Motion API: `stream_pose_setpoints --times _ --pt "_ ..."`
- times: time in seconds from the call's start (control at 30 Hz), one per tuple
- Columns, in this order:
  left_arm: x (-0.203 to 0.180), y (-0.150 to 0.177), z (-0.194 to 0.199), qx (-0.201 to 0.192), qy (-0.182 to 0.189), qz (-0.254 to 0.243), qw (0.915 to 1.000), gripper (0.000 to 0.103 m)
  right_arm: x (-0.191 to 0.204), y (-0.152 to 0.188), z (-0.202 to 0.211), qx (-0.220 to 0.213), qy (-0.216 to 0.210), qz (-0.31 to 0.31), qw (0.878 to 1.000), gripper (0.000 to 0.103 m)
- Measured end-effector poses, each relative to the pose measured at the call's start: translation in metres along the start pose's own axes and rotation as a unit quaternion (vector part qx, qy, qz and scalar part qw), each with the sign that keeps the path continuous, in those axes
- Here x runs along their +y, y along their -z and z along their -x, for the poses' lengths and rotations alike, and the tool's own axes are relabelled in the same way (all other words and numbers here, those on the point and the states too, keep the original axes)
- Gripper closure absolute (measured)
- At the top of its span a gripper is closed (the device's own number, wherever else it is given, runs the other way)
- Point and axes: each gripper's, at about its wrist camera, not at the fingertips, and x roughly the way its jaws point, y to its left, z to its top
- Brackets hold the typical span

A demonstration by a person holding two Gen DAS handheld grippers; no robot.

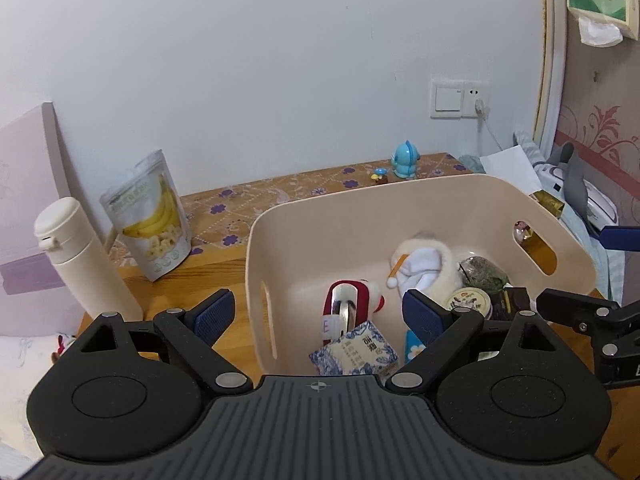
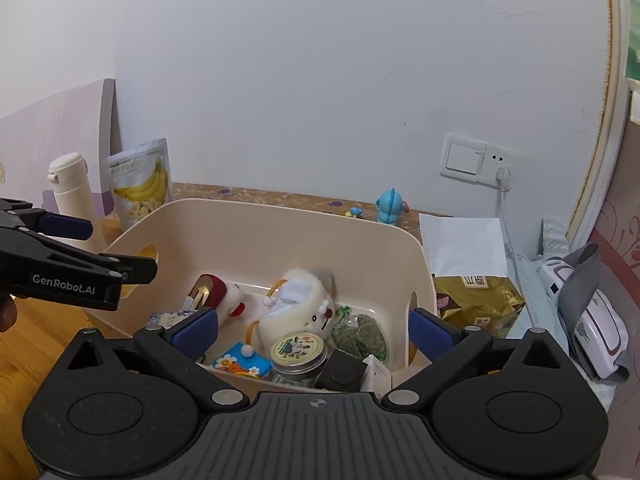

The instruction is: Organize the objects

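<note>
A beige plastic bin [image 1: 360, 188] stands on the wooden table and holds a white plush toy [image 1: 420, 264], a red-and-white plush [image 1: 360, 292], a blue-patterned tissue pack [image 1: 354, 354], a round tin [image 1: 470, 302] and a bag of green herbs [image 1: 482, 272]. My left gripper [image 1: 318, 312] hangs open above the bin's near left corner, one pad outside the wall and one inside, gripping nothing. My right gripper [image 2: 313, 326] is open over the bin's near right side, above the tin [image 2: 298, 348] and the plush toy [image 2: 296, 304], with nothing held.
Left of the bin stand a banana-chip pouch [image 1: 152, 216] and a white bottle [image 1: 80, 256]. A blue figurine [image 1: 406, 160] sits at the table's back edge by a wall socket [image 1: 460, 98]. A gold packet [image 2: 476, 296] and a white device [image 2: 592, 328] lie to the bin's right.
</note>
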Motion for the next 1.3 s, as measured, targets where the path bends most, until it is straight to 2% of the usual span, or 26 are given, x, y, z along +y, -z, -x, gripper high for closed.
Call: stream_pose_setpoints --times 0.27,0.67,1.3 --pt "-0.001 0.016 0.033 -0.016 -0.012 0.007 0.9998 0.011 0.005 0.014 0.024 -0.006 0.005 -0.012 1.000 0.000" --pt "-0.009 0.048 0.083 -0.035 -0.010 0.016 0.9992 0.011 0.016 0.043 0.067 -0.012 0.013 -0.017 1.000 0.000" --pt "-0.007 0.098 0.150 -0.057 -0.024 0.032 0.9976 0.011 0.028 0.081 0.124 -0.025 0.008 -0.028 0.999 0.000"
